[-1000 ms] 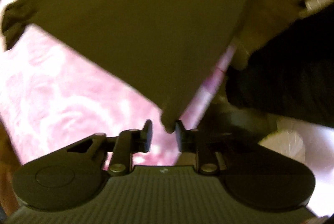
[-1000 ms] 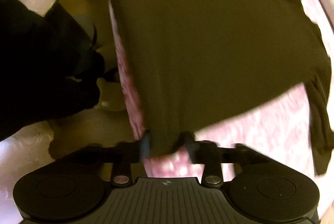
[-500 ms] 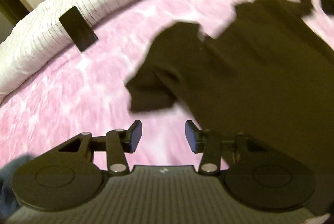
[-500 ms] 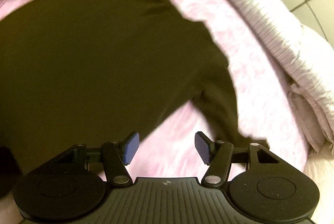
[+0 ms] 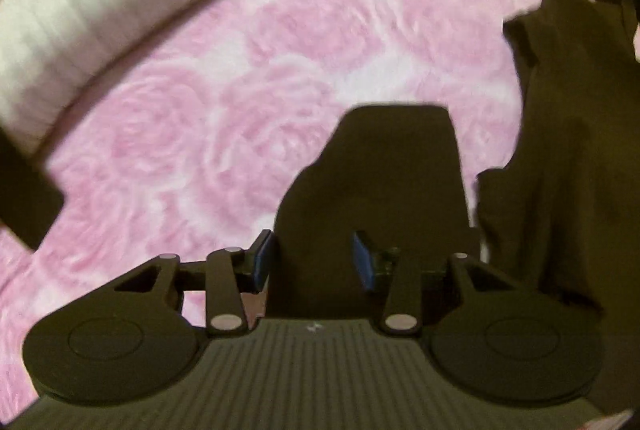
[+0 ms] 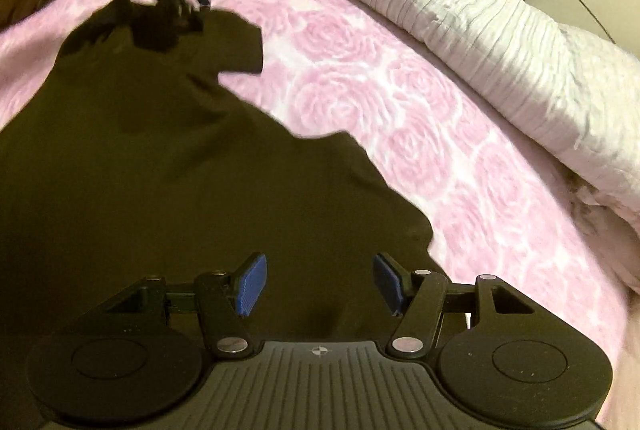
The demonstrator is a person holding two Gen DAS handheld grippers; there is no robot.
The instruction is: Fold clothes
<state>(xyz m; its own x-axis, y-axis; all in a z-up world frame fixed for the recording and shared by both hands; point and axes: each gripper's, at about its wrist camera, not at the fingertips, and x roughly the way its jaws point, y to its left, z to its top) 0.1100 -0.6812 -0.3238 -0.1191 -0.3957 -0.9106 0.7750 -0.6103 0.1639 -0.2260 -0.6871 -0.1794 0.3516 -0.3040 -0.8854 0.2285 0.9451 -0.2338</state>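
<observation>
your left gripper and right gripper both gape, holding nothing, each over a sleeve. the shirt lies spread on the bed near its foot edge, sleeves out; no fold shows, so folding remains.

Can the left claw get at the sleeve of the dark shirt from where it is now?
Probably yes. The left claw is open, with the sleeve of the dark shirt lying flat on the pink rose bedspread right in front of its fingers, and nothing lies between them.
</observation>
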